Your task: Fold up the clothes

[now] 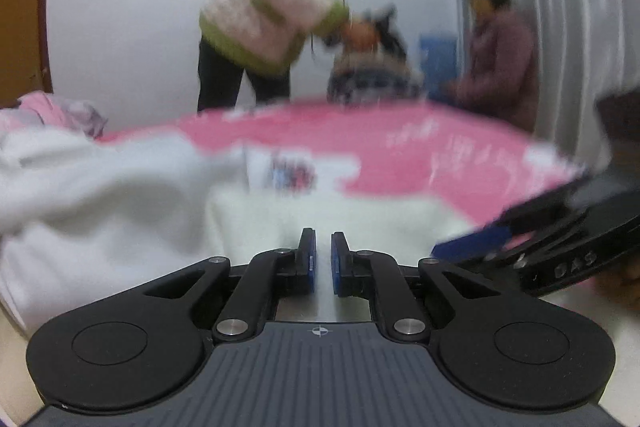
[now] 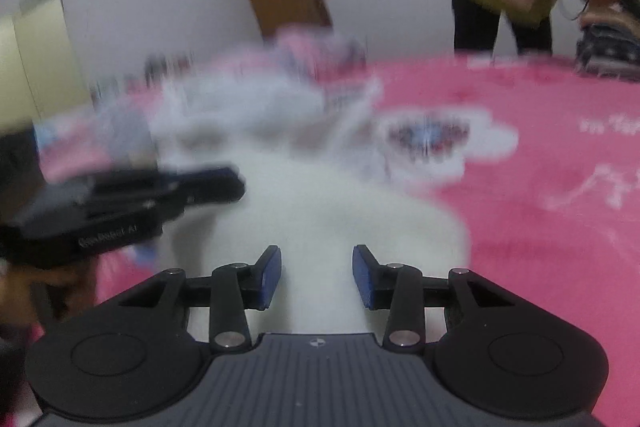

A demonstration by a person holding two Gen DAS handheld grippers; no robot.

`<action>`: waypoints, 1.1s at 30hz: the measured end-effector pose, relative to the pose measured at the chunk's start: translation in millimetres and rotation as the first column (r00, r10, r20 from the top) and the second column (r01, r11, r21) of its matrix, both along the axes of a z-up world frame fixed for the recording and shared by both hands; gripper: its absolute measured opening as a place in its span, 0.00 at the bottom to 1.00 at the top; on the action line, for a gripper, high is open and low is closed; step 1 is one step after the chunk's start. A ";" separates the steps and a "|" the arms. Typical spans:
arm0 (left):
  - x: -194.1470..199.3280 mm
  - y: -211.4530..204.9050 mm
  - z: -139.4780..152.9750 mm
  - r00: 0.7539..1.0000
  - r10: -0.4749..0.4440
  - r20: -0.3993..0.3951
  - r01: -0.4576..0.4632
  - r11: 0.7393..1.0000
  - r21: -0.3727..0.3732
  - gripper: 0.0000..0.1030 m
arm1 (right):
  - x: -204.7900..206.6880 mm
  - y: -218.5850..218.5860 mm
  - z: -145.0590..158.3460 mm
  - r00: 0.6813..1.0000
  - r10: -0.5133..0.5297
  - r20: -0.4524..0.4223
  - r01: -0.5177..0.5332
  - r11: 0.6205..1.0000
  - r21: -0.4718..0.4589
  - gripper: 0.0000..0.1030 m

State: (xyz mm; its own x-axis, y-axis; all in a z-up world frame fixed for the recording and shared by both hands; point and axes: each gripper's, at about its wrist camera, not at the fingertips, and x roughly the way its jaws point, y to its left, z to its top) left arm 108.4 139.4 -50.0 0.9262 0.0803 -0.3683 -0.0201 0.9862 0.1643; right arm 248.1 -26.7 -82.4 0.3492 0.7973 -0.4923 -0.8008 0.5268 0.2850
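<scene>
Two grippers hover low over one white fleecy garment [image 2: 320,195], which lies bunched on the pink bed cover [image 2: 540,155], just beside the printed flower patch [image 2: 428,139]. The left gripper [image 1: 322,259] is clenched with only a sliver between its blue pads and, as far as the blur lets me tell, no cloth in it. The right gripper [image 2: 317,275] stands released, jaws apart, the garment's near end lying between and under them but not pinched.

The step in hand looks like taking hold of the garment's near edge. To do it well, set both grippers on that edge, apart from each other, pinch one layer only, then lift evenly so the fleece spreads flat rather than twisting.
</scene>
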 end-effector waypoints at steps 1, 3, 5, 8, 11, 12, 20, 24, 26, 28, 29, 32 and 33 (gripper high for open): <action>0.9 -4.8 -9.1 1.000 0.014 0.025 -0.015 0.999 0.040 0.08 | 0.1 1.0 -5.1 1.000 -0.002 0.010 0.002 1.000 0.003 0.41; 4.0 -12.0 -16.8 0.999 0.028 0.037 -0.031 0.997 0.077 0.07 | 2.4 0.0 -8.1 1.000 -0.005 0.011 0.005 1.000 0.008 0.39; 2.8 -15.4 -18.8 0.998 0.034 0.048 -0.038 0.994 0.098 0.07 | -0.1 1.9 -8.8 0.999 -0.018 0.027 0.018 1.000 -0.008 0.39; -0.2 -13.6 -10.6 0.999 0.017 0.037 -0.021 0.995 0.096 0.08 | -7.6 4.6 -4.7 0.998 -0.024 0.065 0.026 0.999 -0.033 0.39; -13.3 -9.4 24.1 1.000 0.016 0.002 -0.016 1.000 0.023 0.08 | -16.9 -13.8 8.5 0.996 -0.047 0.073 0.043 0.998 0.053 0.39; -22.8 -6.6 33.9 1.000 0.018 0.006 -0.018 1.000 -0.022 0.08 | -23.8 -25.7 14.3 0.996 -0.043 0.082 0.033 0.993 0.112 0.38; -42.5 -5.1 0.0 0.982 0.033 -0.186 -0.030 0.999 0.015 0.08 | -36.8 -28.4 -0.4 0.998 0.000 0.056 0.001 1.000 -0.025 0.38; -43.9 -9.5 15.6 0.970 0.038 -0.239 -0.034 0.999 0.019 0.08 | -34.7 -25.1 8.4 0.999 -0.013 0.038 0.015 0.999 -0.052 0.38; -56.9 -17.5 32.0 0.979 -0.009 -0.206 0.004 1.000 -0.025 0.08 | -48.2 -33.8 18.0 0.998 0.005 0.068 -0.001 0.998 -0.065 0.39; -62.5 -25.9 30.1 0.973 -0.054 -0.222 0.043 0.998 -0.056 0.08 | -58.8 -42.1 17.4 0.997 0.041 0.069 -0.035 0.996 -0.085 0.39; -61.6 -29.6 22.6 0.965 -0.071 -0.254 0.057 0.997 -0.061 0.08 | -62.3 -45.3 13.5 0.996 0.047 0.072 -0.040 0.994 -0.097 0.39; -66.6 -32.6 -5.2 0.951 -0.086 -0.298 0.064 0.994 -0.084 0.08 | -67.1 -59.0 6.2 0.999 0.029 0.037 -0.026 0.996 -0.083 0.39; -69.2 -29.8 -7.5 0.954 -0.081 -0.290 0.051 0.993 -0.109 0.08 | -70.4 -63.6 5.4 0.999 0.025 0.028 -0.023 0.996 -0.088 0.39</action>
State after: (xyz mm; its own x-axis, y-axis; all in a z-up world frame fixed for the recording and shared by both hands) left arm 39.2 109.6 -57.5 0.7782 -0.0279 -0.6274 0.0798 0.9953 0.0547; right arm 177.7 -90.3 -77.0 0.3457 0.7596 -0.5509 -0.8206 0.5294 0.2151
